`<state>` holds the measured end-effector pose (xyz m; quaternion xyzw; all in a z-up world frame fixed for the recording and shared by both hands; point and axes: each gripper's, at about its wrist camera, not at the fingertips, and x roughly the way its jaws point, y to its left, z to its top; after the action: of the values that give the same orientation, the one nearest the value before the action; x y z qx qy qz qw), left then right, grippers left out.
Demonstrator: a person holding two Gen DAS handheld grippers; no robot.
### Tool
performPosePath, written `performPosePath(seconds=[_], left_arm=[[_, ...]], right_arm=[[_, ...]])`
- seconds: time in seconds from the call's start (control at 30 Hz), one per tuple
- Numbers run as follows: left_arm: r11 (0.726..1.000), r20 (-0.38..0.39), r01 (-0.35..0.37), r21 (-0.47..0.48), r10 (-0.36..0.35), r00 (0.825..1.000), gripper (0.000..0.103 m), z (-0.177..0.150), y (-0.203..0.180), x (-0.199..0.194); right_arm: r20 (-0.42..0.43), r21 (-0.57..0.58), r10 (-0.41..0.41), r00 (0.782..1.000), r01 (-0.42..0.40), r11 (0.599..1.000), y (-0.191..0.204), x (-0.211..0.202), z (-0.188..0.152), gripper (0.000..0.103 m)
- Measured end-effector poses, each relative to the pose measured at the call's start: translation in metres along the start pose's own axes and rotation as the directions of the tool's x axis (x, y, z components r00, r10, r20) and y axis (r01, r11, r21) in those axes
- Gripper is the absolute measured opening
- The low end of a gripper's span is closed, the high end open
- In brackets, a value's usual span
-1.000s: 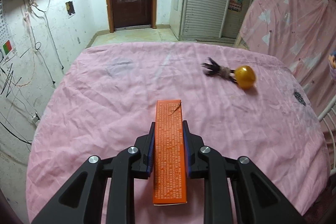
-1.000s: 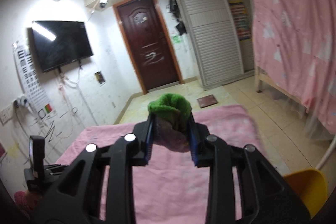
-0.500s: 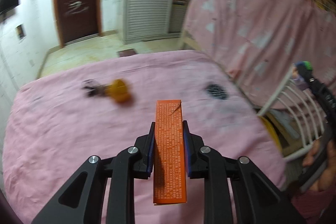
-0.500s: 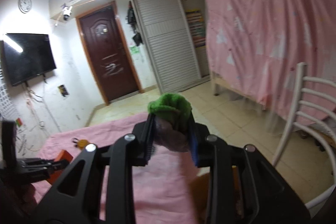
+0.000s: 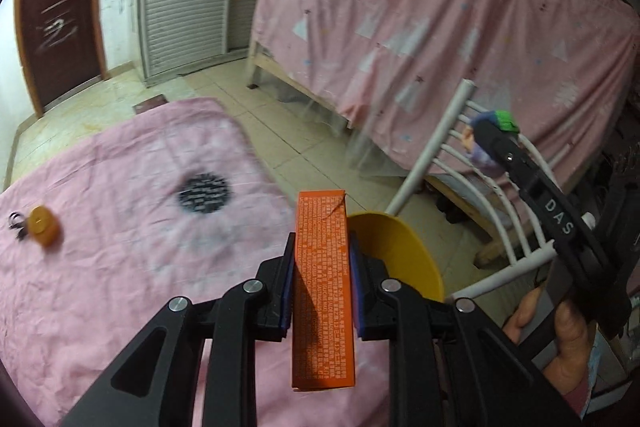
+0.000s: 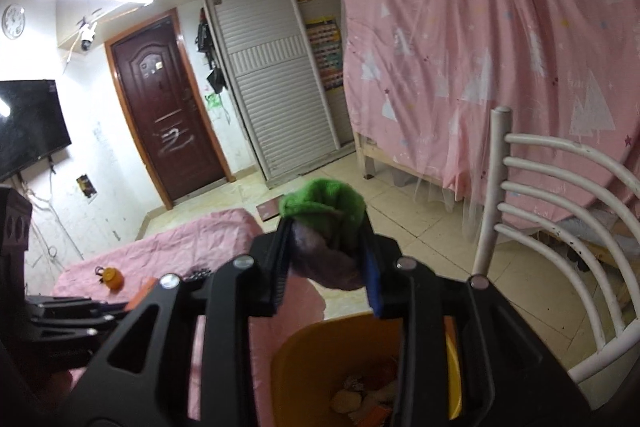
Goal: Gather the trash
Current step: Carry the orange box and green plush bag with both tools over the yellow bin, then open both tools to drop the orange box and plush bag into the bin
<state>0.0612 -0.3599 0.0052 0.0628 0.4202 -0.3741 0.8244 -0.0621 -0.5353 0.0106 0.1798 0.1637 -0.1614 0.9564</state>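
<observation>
My left gripper [image 5: 322,269] is shut on a long orange box [image 5: 323,283] and holds it above the right edge of the pink bedspread [image 5: 120,227], pointing at the yellow bin [image 5: 404,251] beside the bed. My right gripper [image 6: 326,255] is shut on a green and purple soft toy [image 6: 324,223] and hovers over the yellow bin [image 6: 304,367], which holds several scraps. The right gripper also shows in the left wrist view [image 5: 494,125], off to the right with the toy [image 5: 502,118] in it.
An orange ball with a dark tuft [image 5: 42,227] and a black round patch [image 5: 203,193] lie on the bedspread. A white chair [image 6: 560,227] stands right of the bin. A pink curtained bunk [image 5: 440,27], a louvred wardrobe [image 6: 276,99] and a brown door [image 6: 164,107] lie beyond.
Both grippers have swung right, from over the bed to the yellow bin at the bed's right edge. Each still holds its object.
</observation>
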Motion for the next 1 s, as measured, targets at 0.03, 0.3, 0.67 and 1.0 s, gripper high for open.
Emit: performPosePath(seconds=[0.03,0.3,0.67,1.0], left_arm=[[1.0,-0.002,0.004,0.005,-0.004,1.0,0.015,0.002,-0.003,0.001],[0.998,-0.03,0.037,0.054,-0.035,0.999,0.015,0.006,-0.043,0.018],[0.997,-0.047,0.058,0.06,-0.055,0.997,0.017,0.009,-0.07,0.043],[0.997,-0.039,0.027,0.075,-0.024,0.999,0.041,0.009,-0.073,0.044]], right_arm=[[0.002,0.005,-0.005,1.0,0.005,1.0,-0.001,-0.003,0.0,0.03],[0.021,0.054,-0.024,1.0,0.023,0.998,-0.024,-0.01,0.005,0.032],[0.017,0.079,-0.024,1.0,0.022,0.997,-0.031,-0.013,0.007,0.066],[0.035,0.126,0.003,0.999,-0.008,0.992,-0.039,-0.014,0.007,0.075]])
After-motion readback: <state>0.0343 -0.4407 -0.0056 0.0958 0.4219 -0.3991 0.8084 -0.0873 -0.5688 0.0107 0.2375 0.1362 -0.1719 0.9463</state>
